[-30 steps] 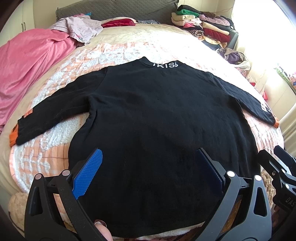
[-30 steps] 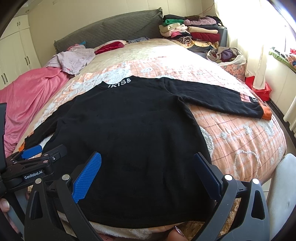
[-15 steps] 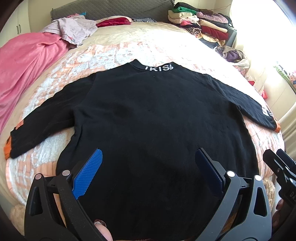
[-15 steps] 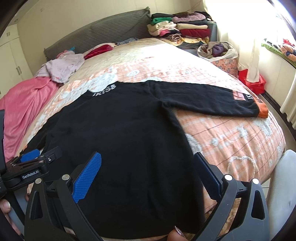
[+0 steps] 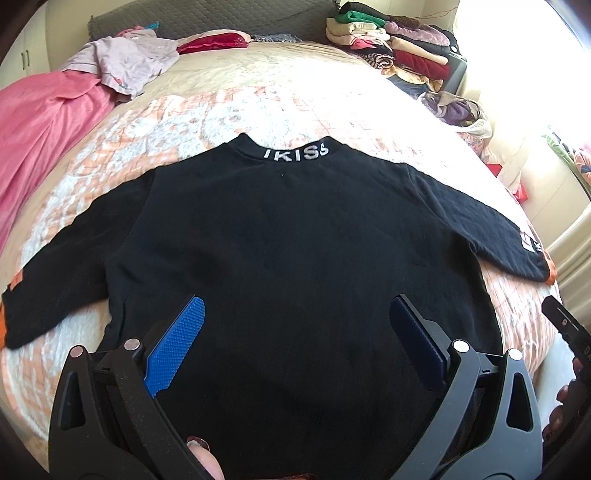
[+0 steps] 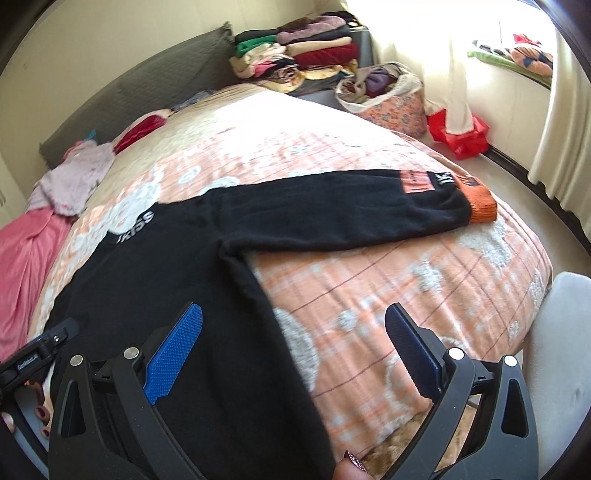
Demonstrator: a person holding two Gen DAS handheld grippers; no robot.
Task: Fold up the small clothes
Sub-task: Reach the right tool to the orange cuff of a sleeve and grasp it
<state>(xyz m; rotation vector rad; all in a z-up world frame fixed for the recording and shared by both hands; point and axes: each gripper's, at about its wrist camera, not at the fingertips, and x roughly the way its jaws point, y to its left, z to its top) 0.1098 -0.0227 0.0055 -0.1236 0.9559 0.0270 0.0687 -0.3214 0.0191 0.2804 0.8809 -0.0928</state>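
Sweater (image 5: pixel 295 258), black, lay flat and face down on the bed (image 5: pixel 280 103), its collar lettering pointing toward the headboard (image 5: pixel 207 22) and both sleeves stretched out to the sides. The right sleeve (image 6: pixel 332 210) ended in an orange cuff (image 6: pixel 478 203) close to the bed's edge, with an orange patch just short of it; the left sleeve (image 5: pixel 74 258) showed a bit of orange at its end too. Under the sweater was an orange-and-white checked quilt (image 6: pixel 388 295). The left gripper (image 5: pixel 295 321) hung over the lower middle of the sweater with its blue pads spread wide and nothing between them, and I could not tell whether they touched the cloth. The right gripper (image 6: pixel 293 325) was spread wide as well, empty, above the sweater's right side edge, one pad over black cloth and the other over quilt. A fingertip with a painted nail showed at the bottom of each view. Farther off, a pink blanket (image 5: pixel 40 125) lay along the left of the bed with a pale garment (image 5: pixel 125 62) beside it and something red (image 5: pixel 214 38) near the headboard. Folded clothes (image 6: pixel 295 51) were stacked past the far corner, next to a full floral basket (image 6: pixel 388 96), and a red bin (image 6: pixel 461 133) sat under the curtain (image 6: pixel 458 66).
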